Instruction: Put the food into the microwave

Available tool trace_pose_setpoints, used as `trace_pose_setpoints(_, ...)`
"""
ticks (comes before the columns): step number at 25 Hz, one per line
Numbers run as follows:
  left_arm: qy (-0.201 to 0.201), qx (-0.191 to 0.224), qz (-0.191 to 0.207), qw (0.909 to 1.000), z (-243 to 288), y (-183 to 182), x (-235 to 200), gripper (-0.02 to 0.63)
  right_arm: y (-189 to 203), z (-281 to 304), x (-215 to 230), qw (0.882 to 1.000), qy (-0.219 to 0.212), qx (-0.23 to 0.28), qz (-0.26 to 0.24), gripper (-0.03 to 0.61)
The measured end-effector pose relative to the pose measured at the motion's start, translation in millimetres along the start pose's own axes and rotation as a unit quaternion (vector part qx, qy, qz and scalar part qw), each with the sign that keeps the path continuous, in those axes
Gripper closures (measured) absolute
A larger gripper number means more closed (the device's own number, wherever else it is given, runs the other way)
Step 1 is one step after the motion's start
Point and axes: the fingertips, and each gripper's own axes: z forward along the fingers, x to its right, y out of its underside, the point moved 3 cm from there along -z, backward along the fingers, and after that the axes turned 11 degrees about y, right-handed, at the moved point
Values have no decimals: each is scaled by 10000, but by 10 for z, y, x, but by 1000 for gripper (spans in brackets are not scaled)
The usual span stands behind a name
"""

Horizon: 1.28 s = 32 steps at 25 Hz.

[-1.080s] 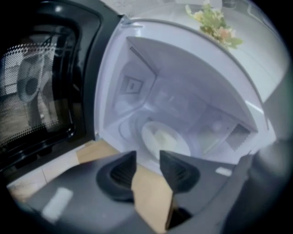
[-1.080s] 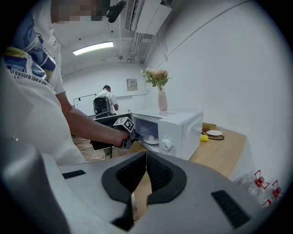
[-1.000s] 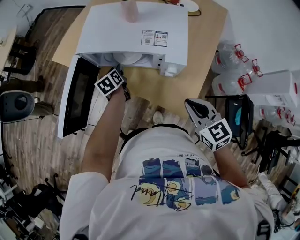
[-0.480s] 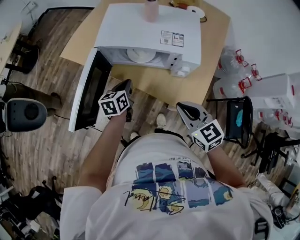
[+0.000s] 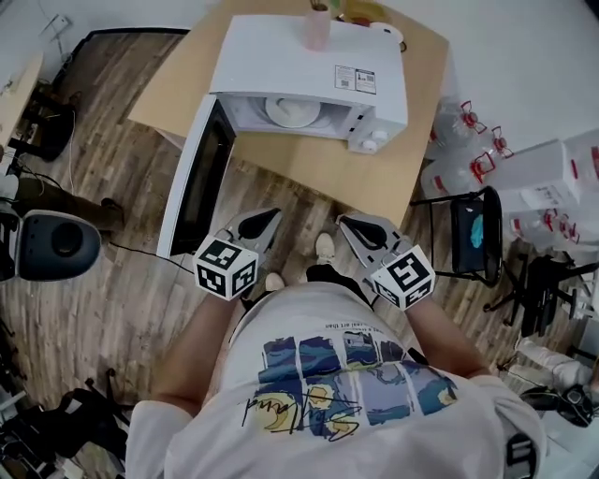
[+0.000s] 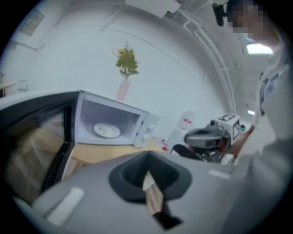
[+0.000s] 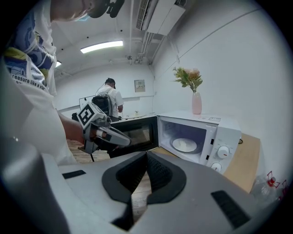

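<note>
Now, from the head view, my left tongs [image 5: 271,216] are drawn back in front of my chest, level with my right tongs [image 5: 345,224] and just beside them. A second ago the left pair was up at the mouth of the microwave [image 5: 309,65], by its open door [image 5: 192,178], with the jaws wide apart. The white plate of food [image 5: 293,112] sits inside the microwave, as it did then, and the door still hangs open over the edge of the worktop [image 5: 318,173]. A pink vase [image 5: 316,28] stands on top of the microwave.

In the left gripper view, my jaws are closed on nothing, tips touching, with only floor showing behind them. The plate lies in the lit cavity well ahead, and the right tongs hover at my right.

In the right gripper view, these jaws also meet at the tips and carry nothing. The open microwave stands ahead to the right, the plate on its turntable.
</note>
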Motion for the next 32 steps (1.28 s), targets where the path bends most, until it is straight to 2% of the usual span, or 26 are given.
trace_pose_setpoints(5,385,-22,187,9991,-369,51,298,606,-3,-61,-290,9999,133,7,26,572)
trace_pose_setpoints(10,575,-54,408,9975,-601,133,463,606,6,-120,-555,9997,232,12,10,572)
trace_pose_setpoints(22,692,62,535,9962,-937,300,661,606,4,-283,-987,9993,331,35,-149,572)
trace_pose_setpoints(32,544,149,497,9972,-1122,423,734,606,47,-336,-1181,9992,292,22,-270,574)
